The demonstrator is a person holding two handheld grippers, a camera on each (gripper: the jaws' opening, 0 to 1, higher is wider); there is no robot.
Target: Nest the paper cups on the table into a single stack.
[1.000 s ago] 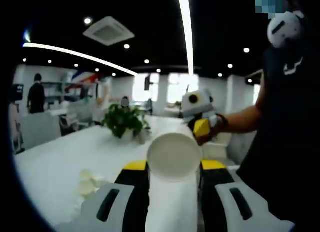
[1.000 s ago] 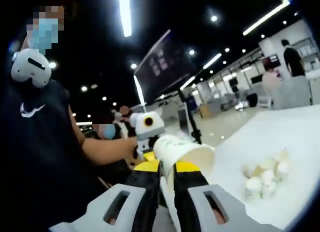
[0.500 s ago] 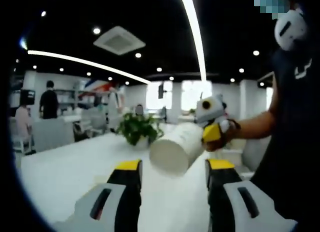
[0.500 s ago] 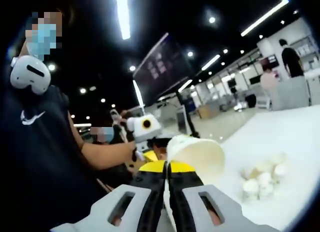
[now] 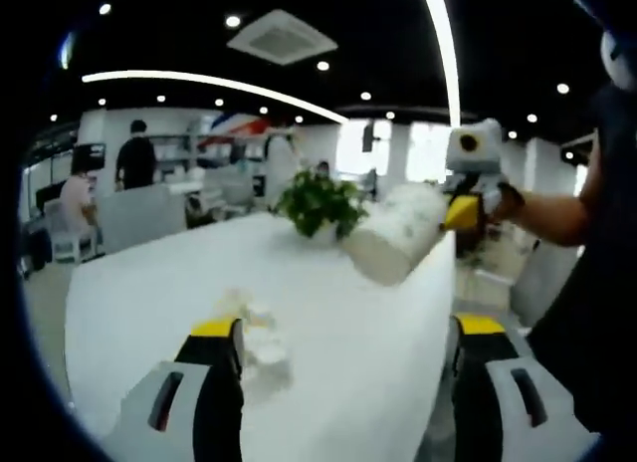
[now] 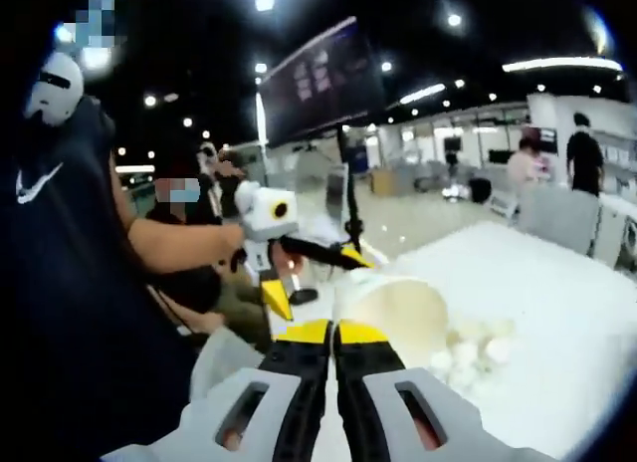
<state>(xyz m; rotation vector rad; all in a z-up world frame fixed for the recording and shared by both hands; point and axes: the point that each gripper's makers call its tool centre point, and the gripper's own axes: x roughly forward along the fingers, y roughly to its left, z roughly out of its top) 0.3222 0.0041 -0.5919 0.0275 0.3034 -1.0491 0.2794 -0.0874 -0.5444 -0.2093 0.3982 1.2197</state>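
A white paper cup (image 5: pixel 396 245) hangs on its side above the white table (image 5: pixel 149 303), held by its rim in my right gripper (image 5: pixel 460 213), which comes in from the right. In the right gripper view the same cup (image 6: pixel 400 305) shows its open mouth, with the right gripper (image 6: pixel 334 333) shut on its rim. My left gripper (image 5: pixel 348 333) stands wide open with nothing between its jaws, a short way back from the cup. It also appears in the right gripper view as the left gripper (image 6: pixel 311 275), held by a hand, jaws spread. Whether more cups are nested inside, I cannot tell.
A small heap of white crumpled lumps (image 5: pixel 254 333) lies on the table, seen also as white lumps (image 6: pixel 468 347) beside the cup. A potted green plant (image 5: pixel 318 203) stands at the table's far end. A person in a dark shirt (image 6: pixel 70 283) is close by. Chairs and people are in the background.
The left gripper has opened, let go of the cup and drawn back from it. The cup stays in the shut right gripper. Both views have swung toward the table.
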